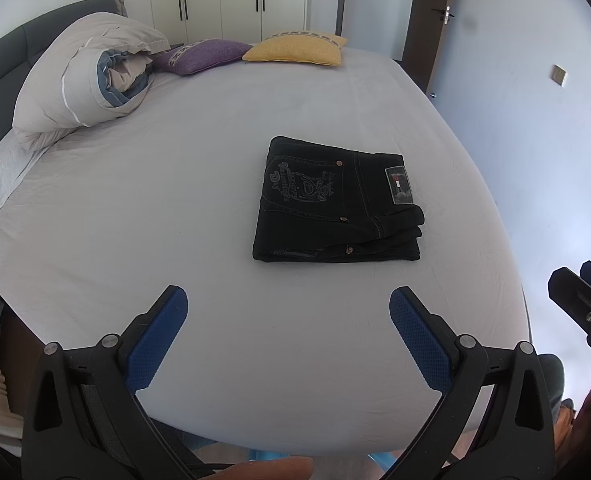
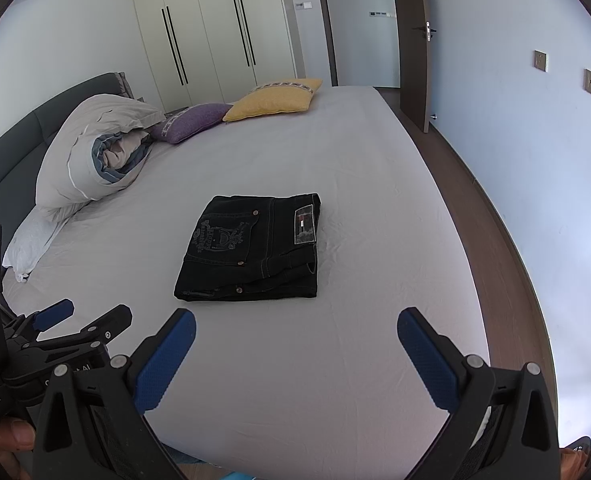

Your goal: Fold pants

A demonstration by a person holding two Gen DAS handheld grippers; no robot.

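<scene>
Black jeans (image 1: 335, 204) lie folded into a compact square stack on the grey bed sheet, back pocket embroidery and a label patch facing up; the right wrist view has the same pants (image 2: 251, 250) at its centre. My left gripper (image 1: 288, 300) hovers open above the sheet, short of the stack's near edge, nothing between its blue pads. My right gripper (image 2: 296, 322) is open too, held back from the pants. The left gripper (image 2: 83, 314) shows at the left edge of the right wrist view, and the right gripper (image 1: 579, 284) at the right edge of the left wrist view.
A rolled duvet (image 1: 87, 80) and a white pillow (image 1: 3, 176) lie at the left by the dark headboard. Purple (image 1: 203, 56) and yellow (image 1: 295, 50) cushions sit at the far end. The bed's right edge (image 2: 467, 280) drops to a wooden floor beside a wall.
</scene>
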